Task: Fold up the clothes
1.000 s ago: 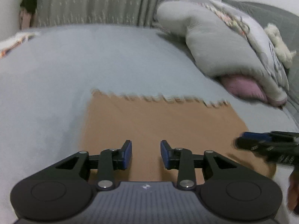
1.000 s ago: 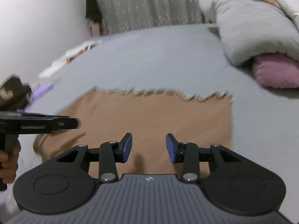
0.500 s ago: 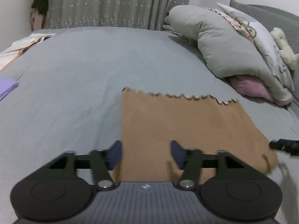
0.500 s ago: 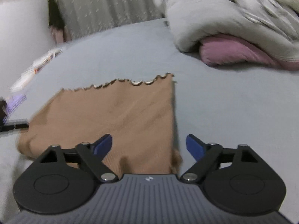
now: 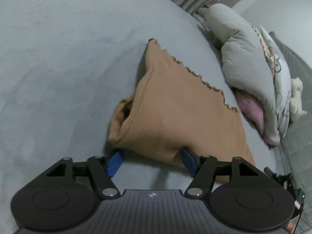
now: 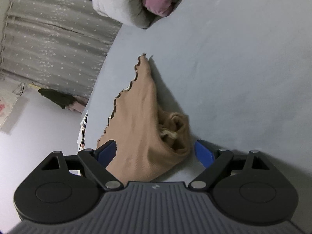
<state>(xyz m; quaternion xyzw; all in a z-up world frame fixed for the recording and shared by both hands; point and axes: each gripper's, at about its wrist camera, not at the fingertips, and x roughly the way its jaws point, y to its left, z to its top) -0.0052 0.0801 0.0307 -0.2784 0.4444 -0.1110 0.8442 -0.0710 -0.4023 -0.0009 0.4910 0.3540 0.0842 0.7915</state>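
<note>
The tan ribbed garment [image 5: 175, 117] lies flat on the grey-blue bed [image 5: 68, 68], folded into a long panel. Its near end sits right at the left gripper [image 5: 152, 161], whose jaws have just been opening and now stand wide: the bunched corner of the cloth reaches in between the blue pads [image 5: 115, 160] without being pinched. In the right wrist view the same garment [image 6: 140, 120] runs in from the far side and its rumpled, open end lies between the spread fingers of the right gripper [image 6: 156, 154], which is also released after just opening; the left pad [image 6: 106, 152] lies over the cloth edge, the right pad [image 6: 202, 154] stands clear of it on the bare sheet.

The garment's long axis runs away from both grippers, its scalloped trim [image 5: 204, 81] along one long side ending in a far pointed corner.

Beyond the cloth, a rolled grey duvet [image 5: 249, 62] with a pink pillow [image 5: 251, 109] tucked under it is heaped at the bed's edge. Grey star-patterned curtains [image 6: 54, 35] hang behind the bed, with a pale wall [image 6: 39, 128] beside them.
</note>
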